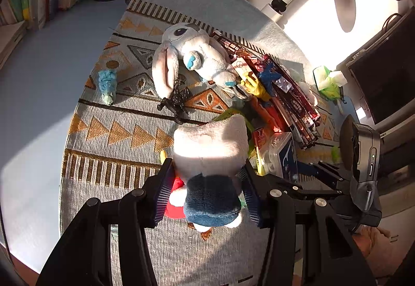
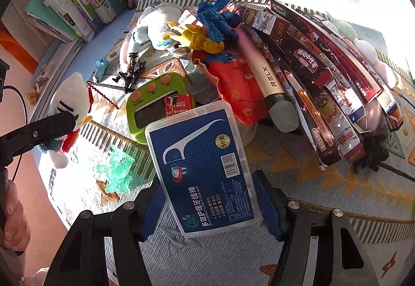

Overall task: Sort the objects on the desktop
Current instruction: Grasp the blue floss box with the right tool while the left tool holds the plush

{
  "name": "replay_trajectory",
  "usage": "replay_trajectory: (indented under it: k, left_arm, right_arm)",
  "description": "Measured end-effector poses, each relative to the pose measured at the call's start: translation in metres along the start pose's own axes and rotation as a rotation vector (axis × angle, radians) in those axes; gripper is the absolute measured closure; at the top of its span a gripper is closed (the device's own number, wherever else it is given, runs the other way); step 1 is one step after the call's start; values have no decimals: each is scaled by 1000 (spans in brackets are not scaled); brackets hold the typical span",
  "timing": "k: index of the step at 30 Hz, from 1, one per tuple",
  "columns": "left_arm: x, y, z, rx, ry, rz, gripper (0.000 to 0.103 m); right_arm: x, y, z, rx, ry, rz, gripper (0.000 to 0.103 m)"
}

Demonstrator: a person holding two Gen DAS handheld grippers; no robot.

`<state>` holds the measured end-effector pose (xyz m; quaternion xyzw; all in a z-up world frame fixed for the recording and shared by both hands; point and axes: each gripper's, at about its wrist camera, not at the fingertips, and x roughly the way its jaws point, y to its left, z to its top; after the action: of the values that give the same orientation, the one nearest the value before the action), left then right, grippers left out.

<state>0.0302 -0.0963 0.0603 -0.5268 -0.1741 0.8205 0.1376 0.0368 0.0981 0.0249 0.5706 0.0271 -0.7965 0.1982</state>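
My left gripper point(image 1: 207, 182) is shut on a small plush doll point(image 1: 210, 156) with a white head and dark blue body, held above the patterned mat point(image 1: 109, 135). The doll also shows in the right wrist view point(image 2: 68, 104), clamped by the left gripper's fingers point(image 2: 49, 125). My right gripper point(image 2: 210, 197) is shut on a clear dental floss box point(image 2: 202, 164) with a blue label, held over the mat. The box also shows in the left wrist view point(image 1: 281, 153).
A white rabbit plush point(image 1: 192, 57), black figure point(image 1: 176, 101) and light blue toy point(image 1: 107, 83) lie on the mat. Red card packs point(image 2: 324, 73), a RELX stick point(image 2: 262, 73), a green timer point(image 2: 153, 107), yellow, blue and mint green toys lie nearby. Books point(image 2: 77, 0) stand behind.
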Motion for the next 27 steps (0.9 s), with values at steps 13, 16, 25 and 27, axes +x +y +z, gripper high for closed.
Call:
replay_trajectory:
  k: [13,16,25,27]
  left_arm:
    - [-4,-94,12,194,-19,-49,56]
    - [4,-128,14,238,-10,-69,56]
    - [32,-251,6,335,-3,-111,56]
    - [40,-285,4,366,-1,-126,56]
  right_arm:
    - [-91,-67,-32,167,-173,-82,46]
    - [-107,-98,-42,224,-188,-88,46]
    - [-188,-197,-73,276,-257,-127,46]
    - [-212,-223,-83,297,-281,-159,46]
